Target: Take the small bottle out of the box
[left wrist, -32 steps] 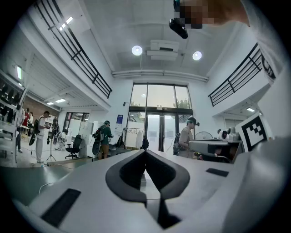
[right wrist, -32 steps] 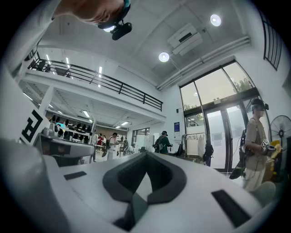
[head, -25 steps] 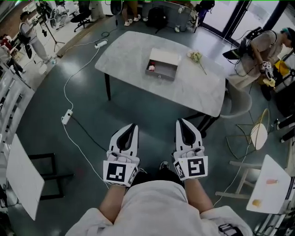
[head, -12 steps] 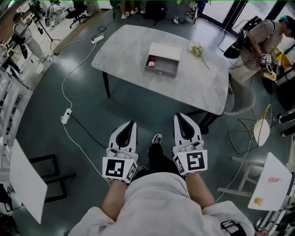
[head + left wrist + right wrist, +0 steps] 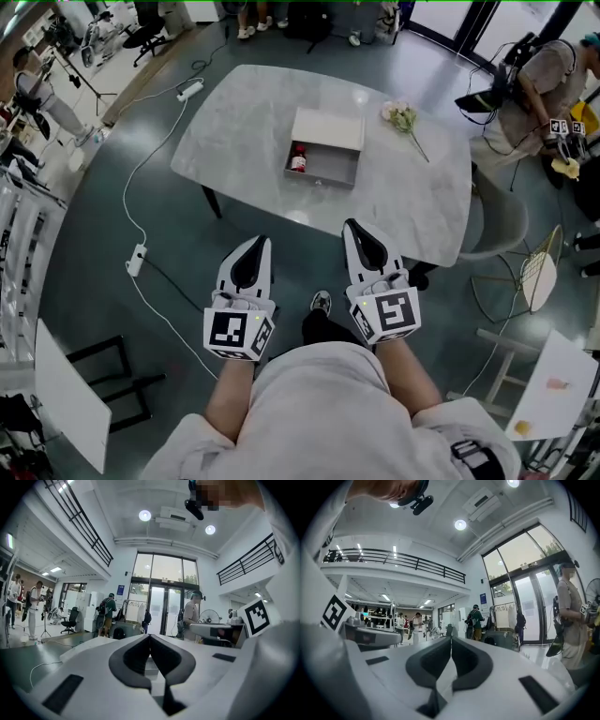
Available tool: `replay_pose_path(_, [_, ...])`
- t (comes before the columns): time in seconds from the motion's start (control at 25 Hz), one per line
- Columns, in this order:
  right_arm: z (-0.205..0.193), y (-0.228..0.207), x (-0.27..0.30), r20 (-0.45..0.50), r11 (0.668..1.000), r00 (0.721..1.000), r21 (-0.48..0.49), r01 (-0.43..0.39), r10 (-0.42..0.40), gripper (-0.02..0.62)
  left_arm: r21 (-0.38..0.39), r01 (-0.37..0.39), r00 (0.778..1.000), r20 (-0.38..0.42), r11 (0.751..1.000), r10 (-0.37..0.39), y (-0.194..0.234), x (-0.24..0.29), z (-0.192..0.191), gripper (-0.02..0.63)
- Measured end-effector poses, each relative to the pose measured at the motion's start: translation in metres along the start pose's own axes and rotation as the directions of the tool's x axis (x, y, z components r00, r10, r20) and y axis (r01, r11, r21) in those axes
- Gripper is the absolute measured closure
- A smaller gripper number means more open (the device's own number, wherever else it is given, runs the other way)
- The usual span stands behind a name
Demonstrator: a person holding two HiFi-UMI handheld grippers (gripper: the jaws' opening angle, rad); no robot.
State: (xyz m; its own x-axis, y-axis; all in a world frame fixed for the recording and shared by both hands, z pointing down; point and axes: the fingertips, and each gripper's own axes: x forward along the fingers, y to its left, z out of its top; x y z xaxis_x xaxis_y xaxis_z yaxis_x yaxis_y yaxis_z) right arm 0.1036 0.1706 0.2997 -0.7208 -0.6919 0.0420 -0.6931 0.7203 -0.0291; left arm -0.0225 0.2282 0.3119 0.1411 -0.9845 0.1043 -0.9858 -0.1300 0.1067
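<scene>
Two grippers are held low in front of the person, side by side, and both point toward the table [image 5: 242, 122]. The left gripper [image 5: 257, 243] has its jaws pressed together with nothing between them; its own view shows the two dark pads meeting in one thin line. The right gripper [image 5: 355, 228] is the same, with the jaws fully together and empty. The small bottle [image 5: 298, 159] is in the box [image 5: 323, 176], which stands open near the middle of the pale marble table. The bottle is at the left end of the box, close to the left wall, and it has a red part and a light top. Whether it stands or lies I cannot say for sure, because it is very small in the head view. Seen from the person, the bottle is ahead of both grippers and between their two lines, well apart from each of them. The left gripper is over the dark floor, short of the near edge of the table. The tip of the right gripper comes just to this near edge in the head view. A pale flower [image 5: 401, 116] lies on the table to the right of the box, not touching it. On the floor at the left a white cable runs to a power strip [image 5: 138, 260].
</scene>
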Motion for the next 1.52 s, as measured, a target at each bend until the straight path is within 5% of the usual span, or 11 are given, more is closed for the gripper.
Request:
replay_pose_path(0.4, [-0.034, -0.072, 0.064, -0.084, 0.994, 0.996, 0.11, -0.02, 0.029, 0.568, -0.034, 0.009, 0.996, -0.092, 0.999, -0.012, 0.016, 0.103, -0.02, 0.583])
replay_pose_path(1.0, [-0.088, -0.096, 0.195, -0.282, 0.987, 0.957, 0.158, -0.028, 0.072, 0.568, -0.072, 0.076, 0.976, -0.197, 0.995, -0.089, 0.095, 0.225, -0.048, 0.583])
replay_pose_path(1.28, [-0.13, -0.104, 0.264, -0.42, 0.974, 0.904, 0.225, 0.017, 0.082, 0.568, -0.099, 0.13, 0.943, -0.296, 0.986, -0.154, 0.147, 0.291, -0.075, 0.583])
replay_pose_path(1.52, [-0.177, -0.106, 0.297, -0.551, 0.957, 0.829, 0.279, 0.076, 0.094, 0.568, -0.134, 0.172, 0.893, -0.397, 0.976, -0.211, 0.177, 0.327, -0.115, 0.583])
